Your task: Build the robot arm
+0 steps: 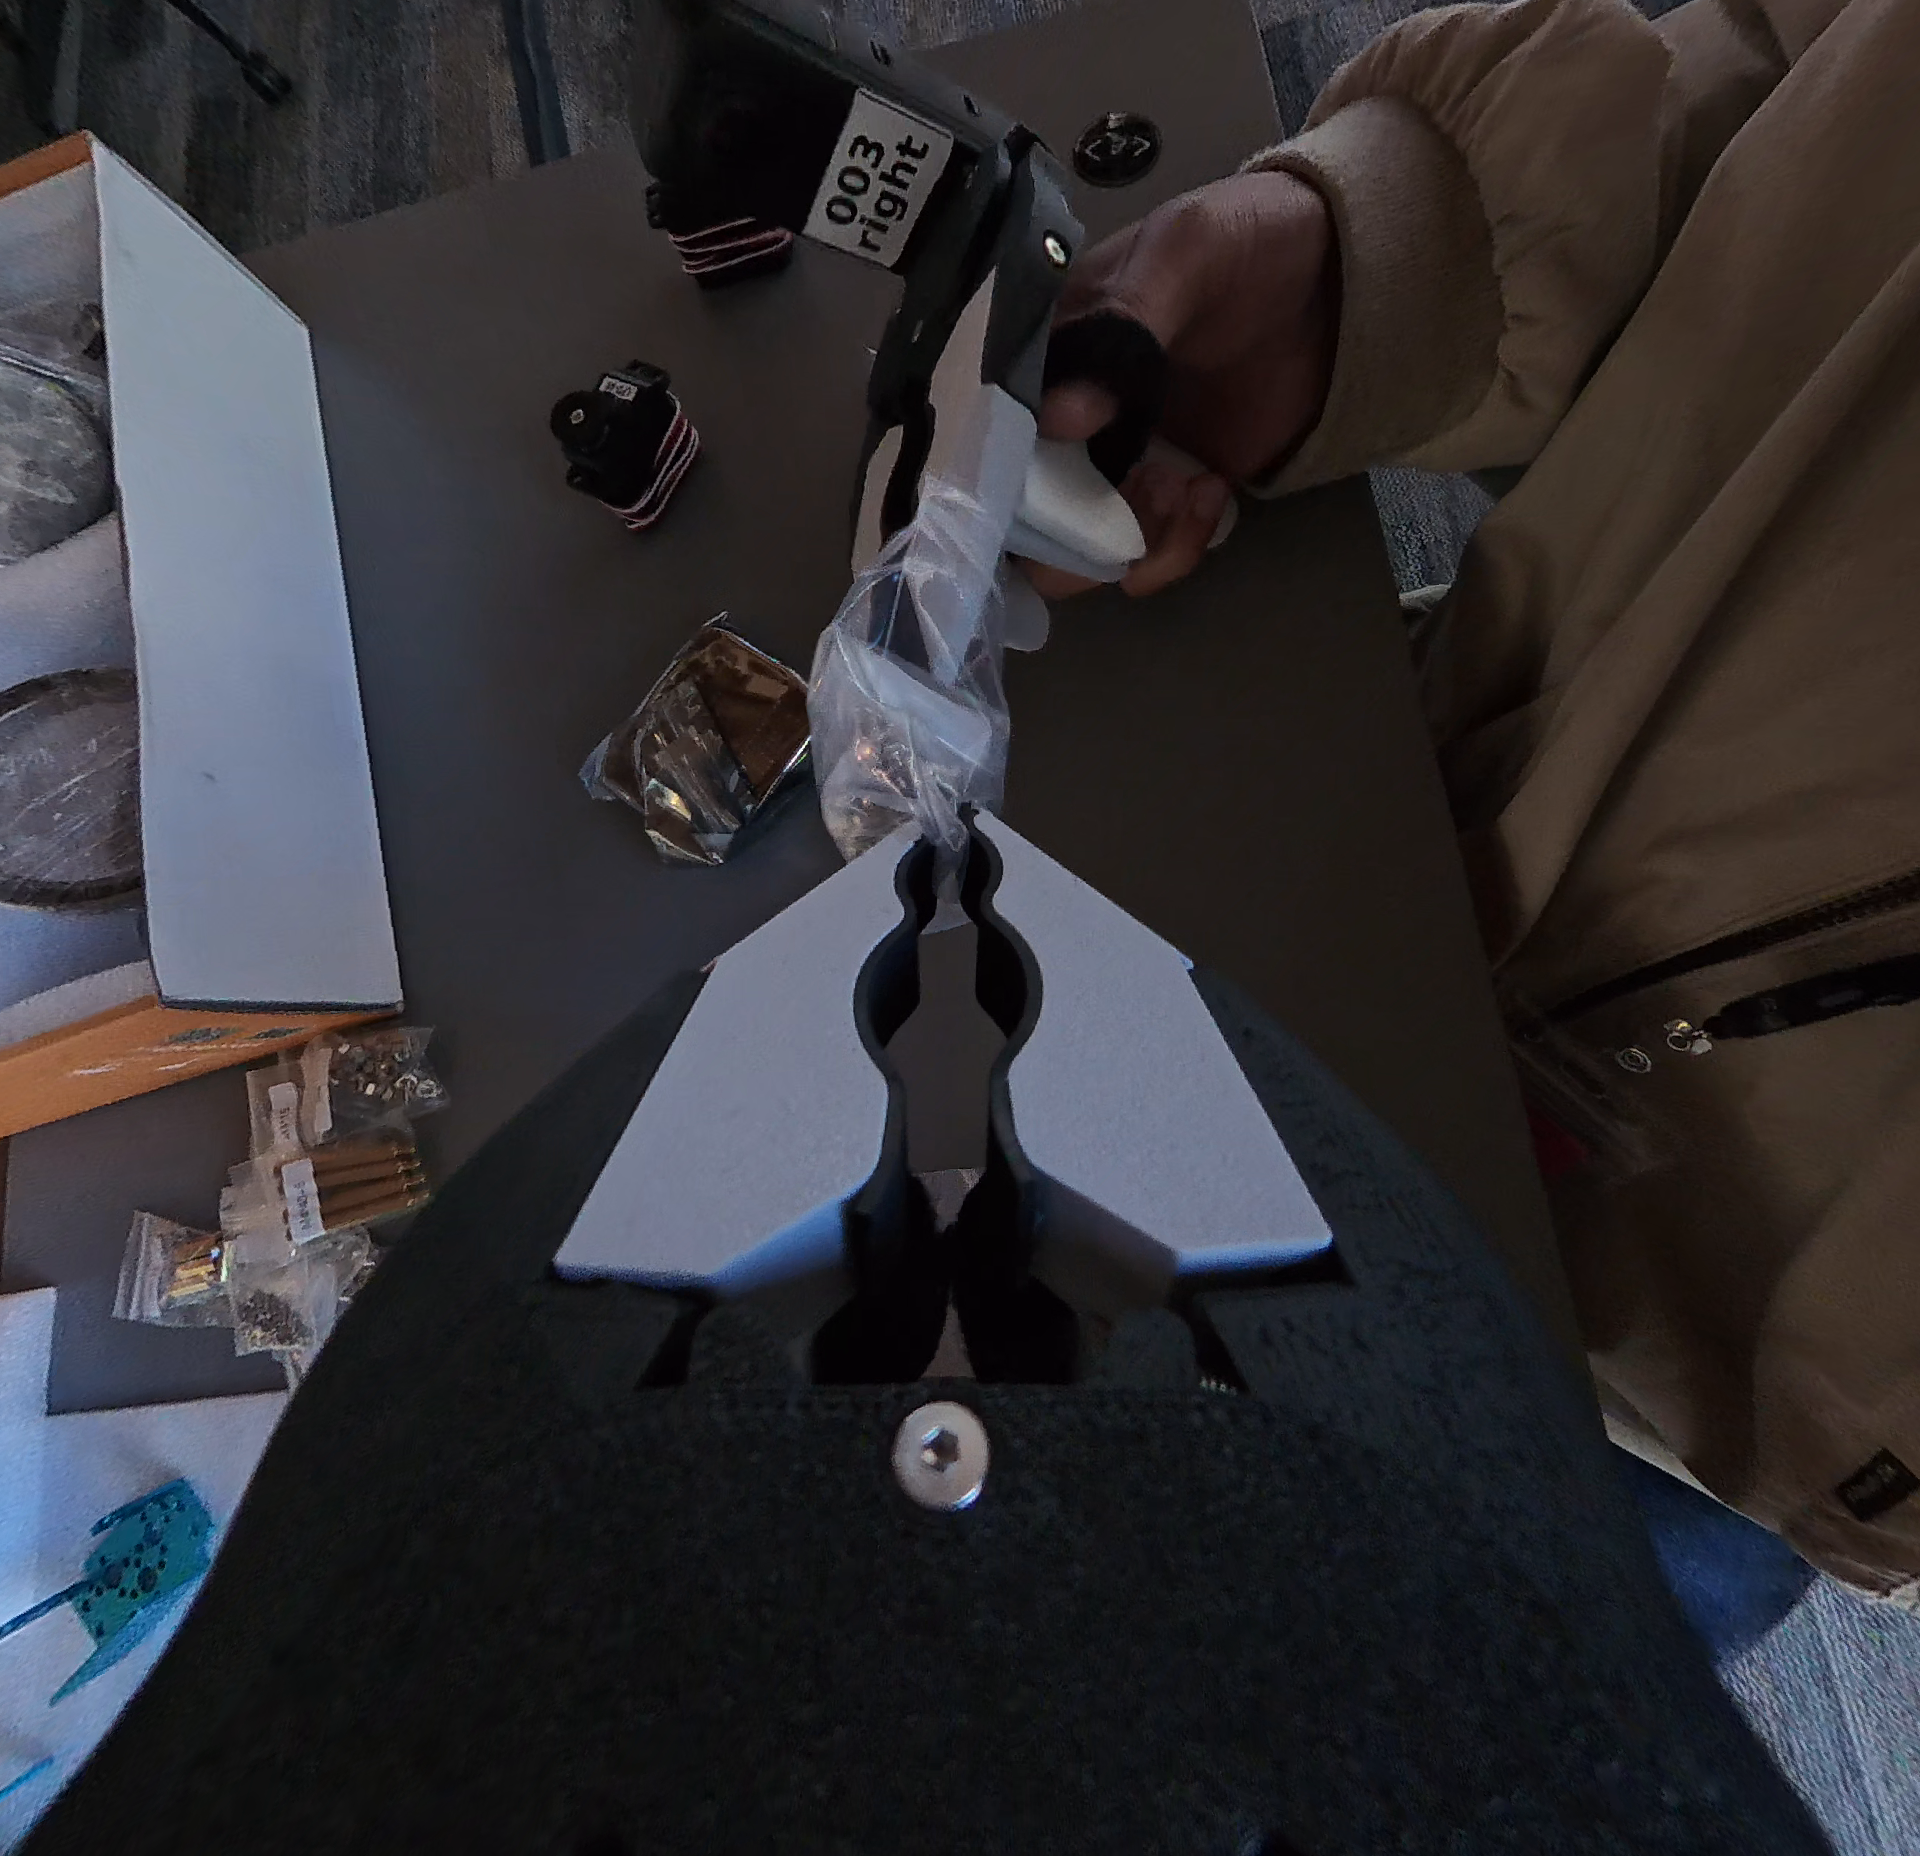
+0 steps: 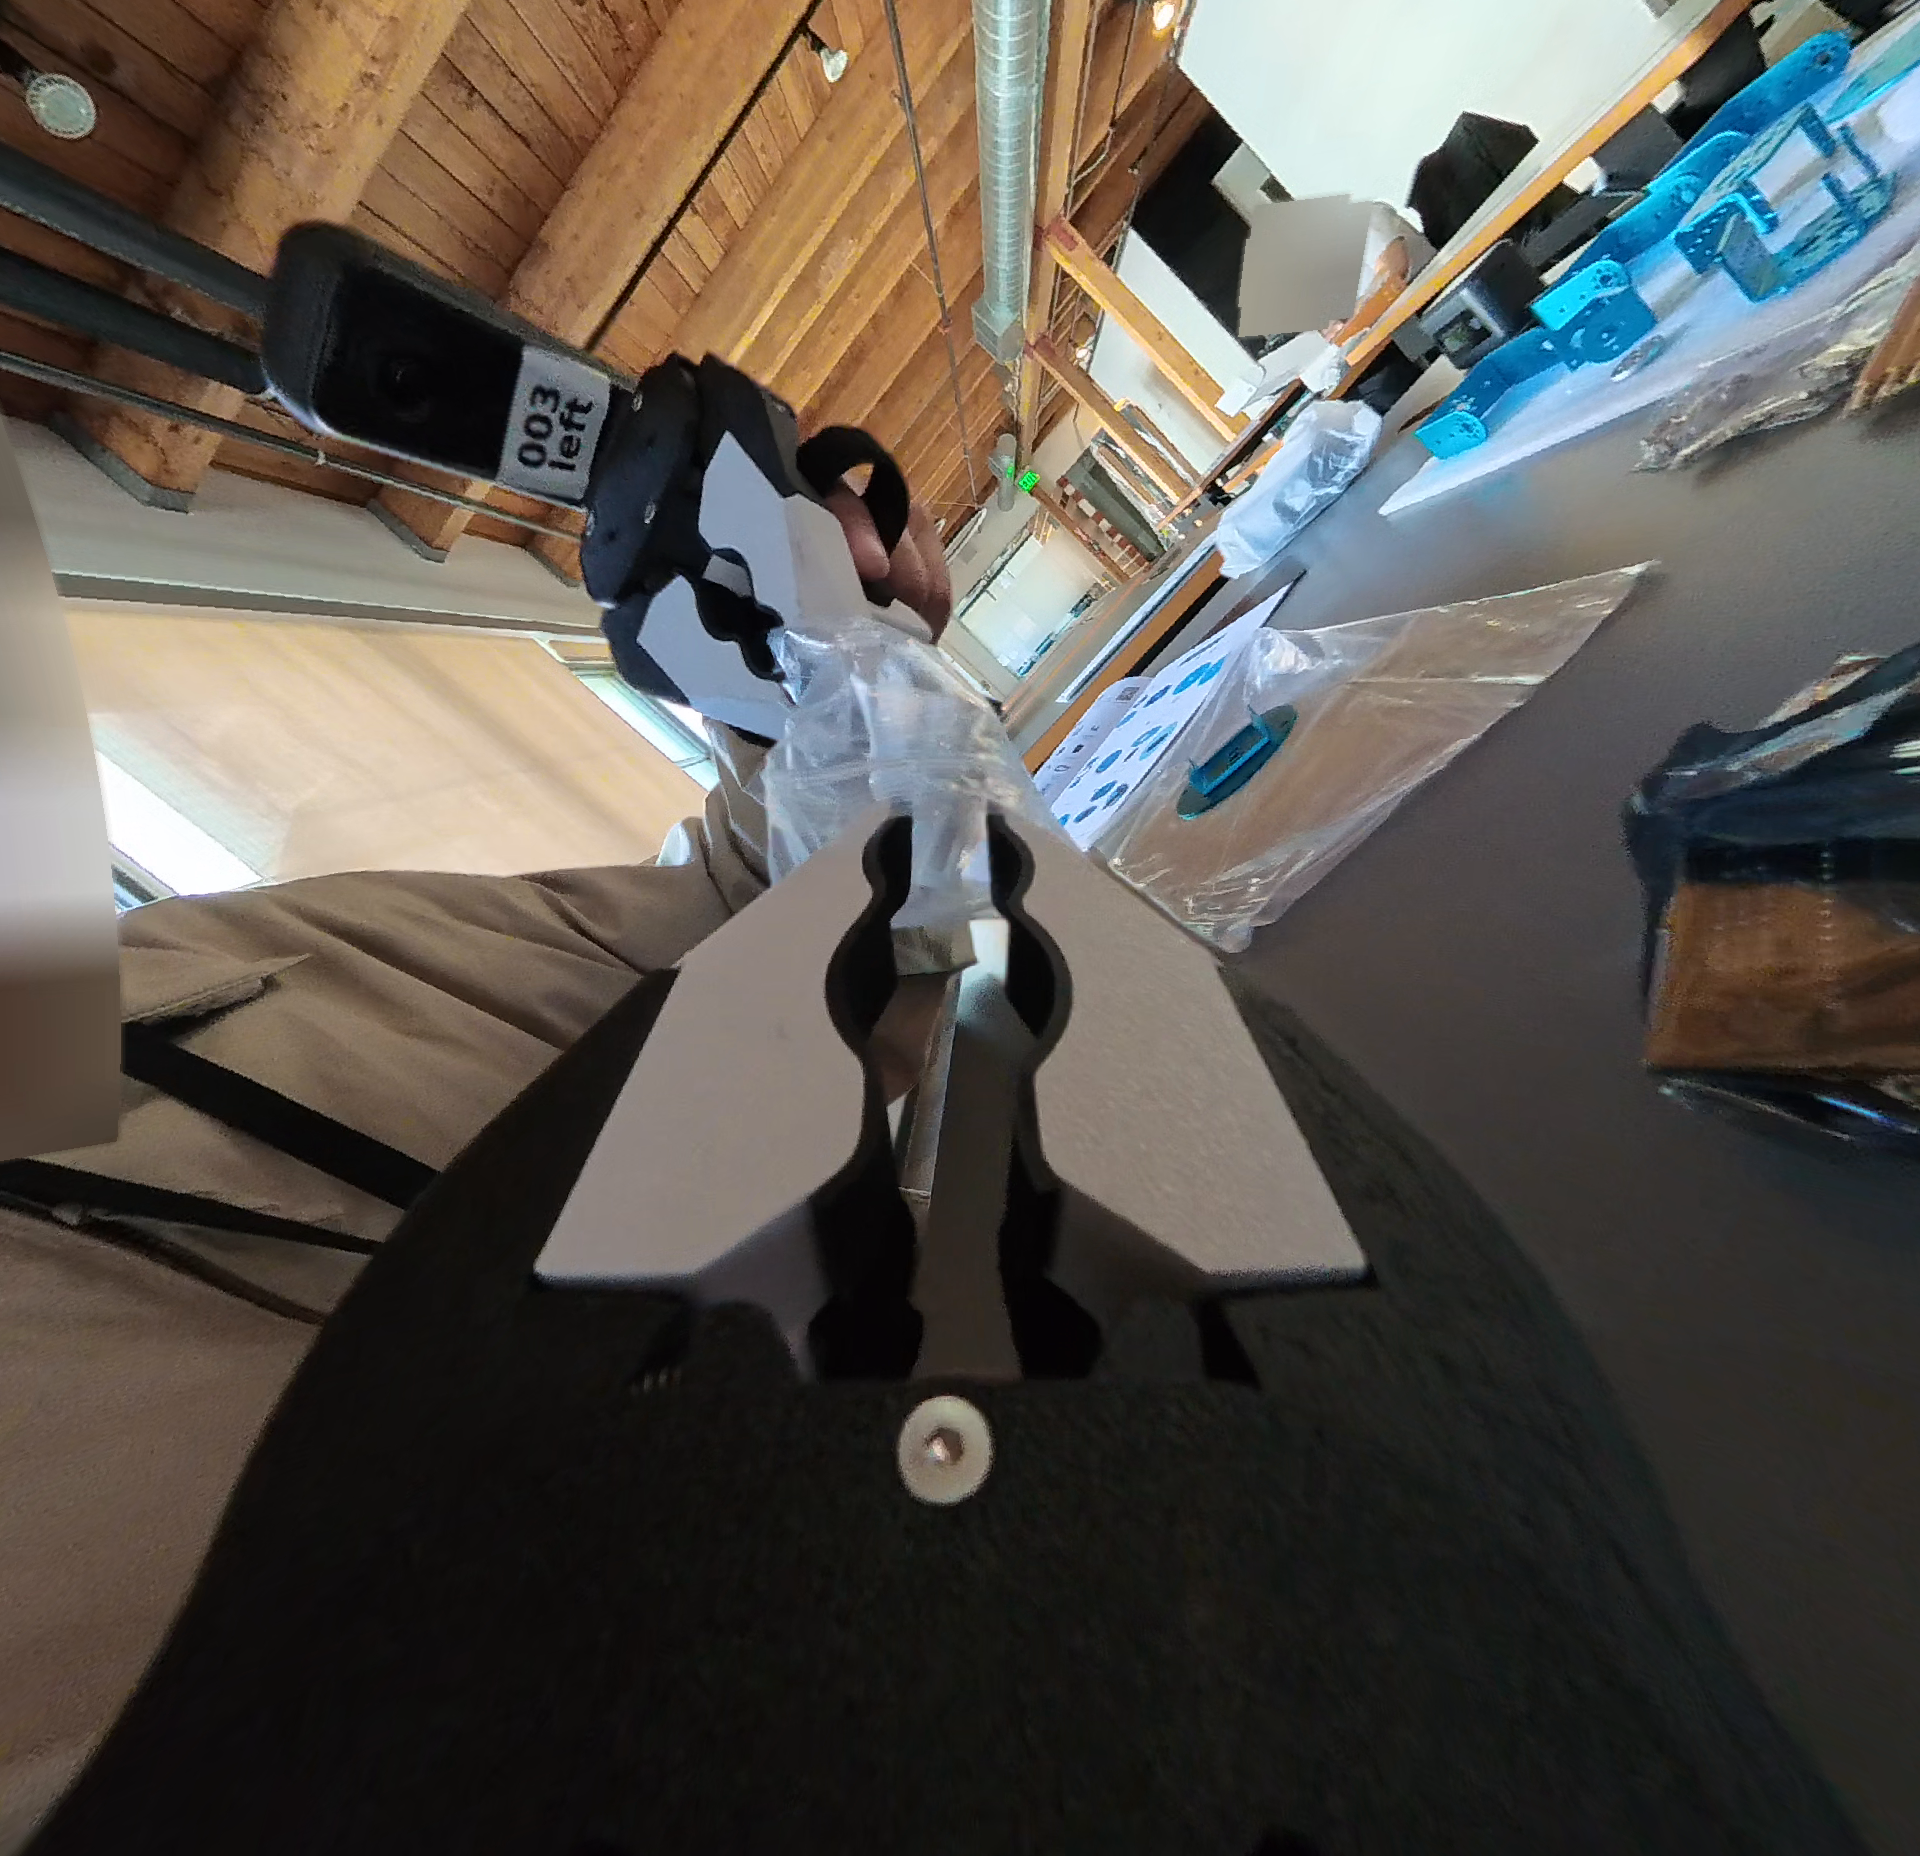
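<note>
Plastic bag point(image 1: 914, 705), clear and crumpled, hangs above the dark surface point(image 1: 1195, 767), stretched between both tools. Left tool point(image 1: 951, 845) closed on its lower edge; right tool point(image 2: 951, 850) nearly closed, pinching the other end. Bag contents too small to identify. Foil packet point(image 1: 707, 757) lies just beside the bag, black servo point(image 1: 623, 440) farther off. White box point(image 1: 249, 601) at left cut off by frame; its contents unclear

Crinkled clear glossy plastic bag point(image 1: 914, 705), matt grainy black plastic claw point(image 1: 951, 850) body, smooth matt dark table point(image 1: 1195, 767)
</note>
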{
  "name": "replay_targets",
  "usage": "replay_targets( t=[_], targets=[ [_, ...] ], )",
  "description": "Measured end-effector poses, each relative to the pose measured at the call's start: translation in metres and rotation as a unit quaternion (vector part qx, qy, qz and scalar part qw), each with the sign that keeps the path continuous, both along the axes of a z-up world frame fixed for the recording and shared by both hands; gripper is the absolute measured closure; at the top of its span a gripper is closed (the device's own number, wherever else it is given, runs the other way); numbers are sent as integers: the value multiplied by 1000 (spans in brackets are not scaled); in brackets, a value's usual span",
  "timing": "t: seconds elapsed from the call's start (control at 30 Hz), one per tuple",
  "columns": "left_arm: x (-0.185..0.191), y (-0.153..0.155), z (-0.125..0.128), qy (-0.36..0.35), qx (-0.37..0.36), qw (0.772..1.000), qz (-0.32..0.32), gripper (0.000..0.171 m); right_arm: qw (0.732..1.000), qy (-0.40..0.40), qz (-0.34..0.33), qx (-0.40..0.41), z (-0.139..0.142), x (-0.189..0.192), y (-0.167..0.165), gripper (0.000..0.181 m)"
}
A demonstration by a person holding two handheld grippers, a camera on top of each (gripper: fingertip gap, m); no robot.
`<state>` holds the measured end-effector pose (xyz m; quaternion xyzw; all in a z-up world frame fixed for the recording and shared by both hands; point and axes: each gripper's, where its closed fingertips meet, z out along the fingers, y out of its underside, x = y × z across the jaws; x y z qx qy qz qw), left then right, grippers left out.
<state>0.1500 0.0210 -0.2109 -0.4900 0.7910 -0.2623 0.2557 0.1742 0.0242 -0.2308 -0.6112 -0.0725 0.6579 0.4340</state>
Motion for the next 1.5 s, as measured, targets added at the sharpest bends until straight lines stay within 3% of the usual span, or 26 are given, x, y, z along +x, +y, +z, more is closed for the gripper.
replay_targets(
  t=[0.23, 0.37, 0.63, 0.73, 0.93, 1.07, 1.13, 1.2, 1.27, 1.33, 1.37, 1.4, 1.5],
  targets=[
    [-3, -4, 1, -19, -24, 1000, 3, 170, 1000, 5, 18, 10, 5, -11, 1, 164],
    [-6, -5, 4, -30, -38, 999, 5, 170, 999, 15, 33, 6, 6, -12, -2, 178],
    [-25, 24, 6, -45, -42, 997, 51, 170, 1000, 18, -7, 10, 9, 23, -3, 180],
    [-38, 47, -2, -33, -44, 995, 87, 171, 999, -15, -30, 10, 3, 35, -3, 180],
    [-45, 70, -18, -40, -132, 983, 123, 171, 998, -44, -53, 15, 6, 44, -4, 180],
    [-47, 70, -9, -84, -177, 973, 117, 171, 997, -53, -47, 13, 5, 42, -7, 180],
    [-52, 68, -3, -108, -196, 968, 113, 171, 993, -100, -59, 13, -3, 40, -5, 180],
    [-57, 69, -2, -121, -204, 964, 118, 171, 966, -243, -80, 32, -27, 34, 0, 180],
    [-62, 67, -3, -130, -210, 962, 119, 171, 898, -424, -82, 86, -55, 27, 1, 180],
    [-66, 66, -6, -130, -212, 961, 121, 171, 838, -528, -59, 125, -74, 17, -1, 180],
    [-67, 66, -8, -128, -213, 961, 120, 171, 820, -555, -44, 130, -81, 11, -2, 180],
    [-68, 65, -9, -127, -215, 961, 120, 171, 818, -560, -29, 129, -85, 5, -4, 179],
    [-70, 63, -12, -122, -216, 962, 113, 171, 844, -525, -14, 109, -87, -3, -4, 178]
  ],
)
